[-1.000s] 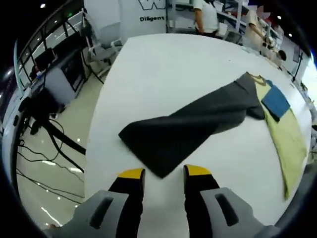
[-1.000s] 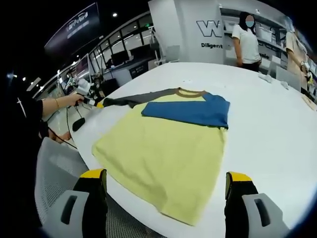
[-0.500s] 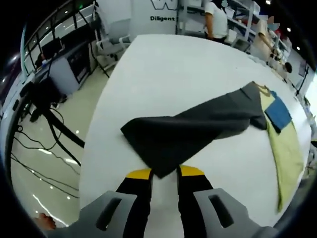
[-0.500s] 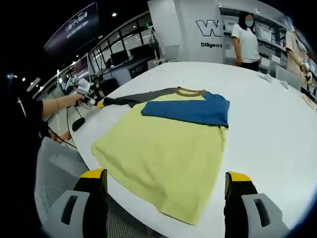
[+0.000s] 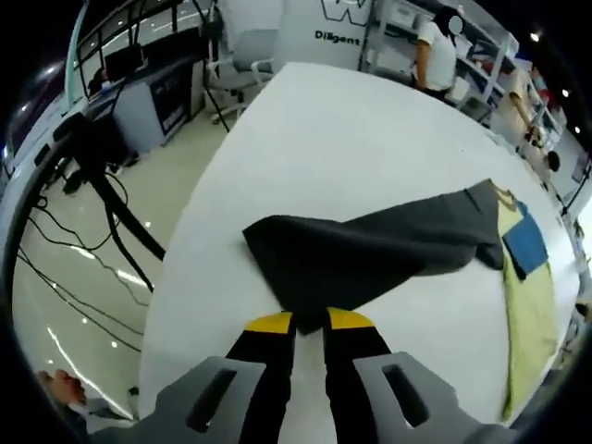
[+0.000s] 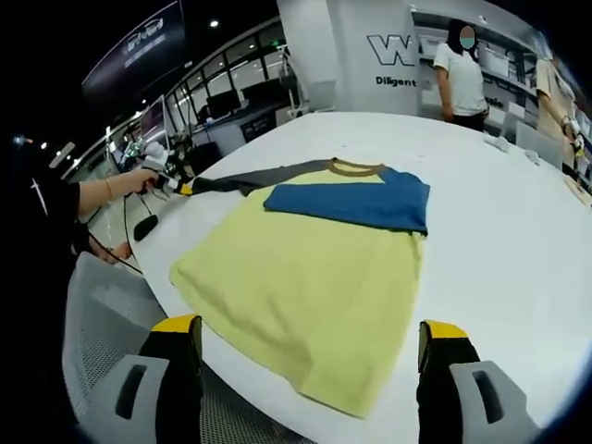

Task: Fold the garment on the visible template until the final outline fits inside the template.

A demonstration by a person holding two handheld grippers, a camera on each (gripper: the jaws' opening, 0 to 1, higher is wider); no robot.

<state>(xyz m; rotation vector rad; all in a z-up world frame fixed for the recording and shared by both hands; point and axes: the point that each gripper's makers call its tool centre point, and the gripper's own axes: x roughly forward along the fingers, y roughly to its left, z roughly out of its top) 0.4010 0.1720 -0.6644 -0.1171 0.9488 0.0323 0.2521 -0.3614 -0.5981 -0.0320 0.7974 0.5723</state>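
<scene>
A yellow T-shirt [image 6: 305, 277] lies flat on the white table [image 6: 499, 240]. Its blue sleeve [image 6: 351, 203] is folded across the chest, below the brown collar [image 6: 356, 168]. The dark grey sleeve [image 5: 370, 254] stretches out sideways from the shirt body [image 5: 527, 314]. My left gripper [image 5: 310, 321] is shut on the cuff end of that sleeve, near the table's edge. In the right gripper view it shows far left as the left gripper [image 6: 180, 188], in a person's hand. My right gripper [image 6: 309, 328] hangs open above the shirt's hem, with nothing between its fingers.
The table's rounded edge [image 5: 176, 305] runs close to my left gripper, with floor cables [image 5: 83, 277] beyond it. A mesh chair [image 6: 102, 314] stands under the near edge. A person [image 6: 460, 79] stands at the far end. Office chairs [image 5: 245, 55] stand beyond the far edge.
My left gripper has moved up to the grey sleeve's cuff and shut on it; a second ago its jaws stood open short of the cuff. The right gripper has stayed put.
</scene>
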